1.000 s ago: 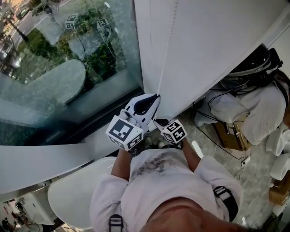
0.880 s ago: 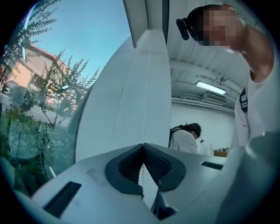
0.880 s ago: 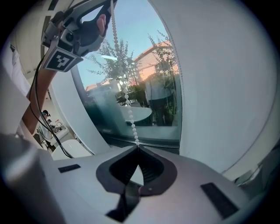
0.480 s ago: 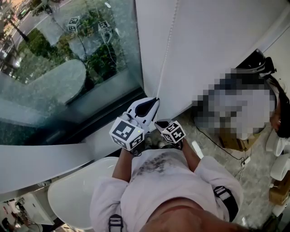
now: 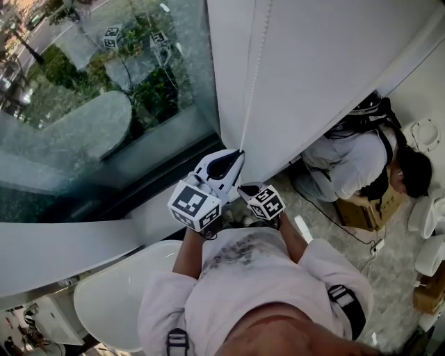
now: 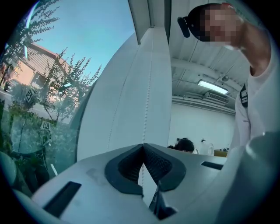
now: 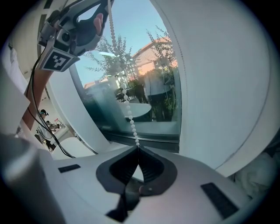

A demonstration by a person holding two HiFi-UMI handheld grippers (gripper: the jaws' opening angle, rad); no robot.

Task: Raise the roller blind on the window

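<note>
The white roller blind [image 5: 327, 62] hangs beside the window glass [image 5: 104, 111]. Its white bead chain [image 5: 249, 83] runs down in front of the fabric. My left gripper [image 5: 240, 151] is shut on the chain, which shows pinched between its jaws in the left gripper view at the left gripper [image 6: 143, 148]. Just below it, my right gripper [image 5: 245, 188] is also shut on the bead chain [image 7: 127, 111]. In the right gripper view the beads climb from the right gripper [image 7: 138, 149] up to the left gripper [image 7: 104, 13] overhead. The blind's fabric [image 6: 131, 87] fills the middle of the left gripper view.
A person [image 5: 361, 163] crouches on the floor at the right beside a cardboard box [image 5: 368, 212] and loose cables. A white rounded seat [image 5: 111, 299] stands below the sill at the left. White objects [image 5: 427, 222] line the right edge.
My left gripper has sunk slightly with the chain in it; the right gripper holds its place. The person at the right has shifted and now leans over the box.
</note>
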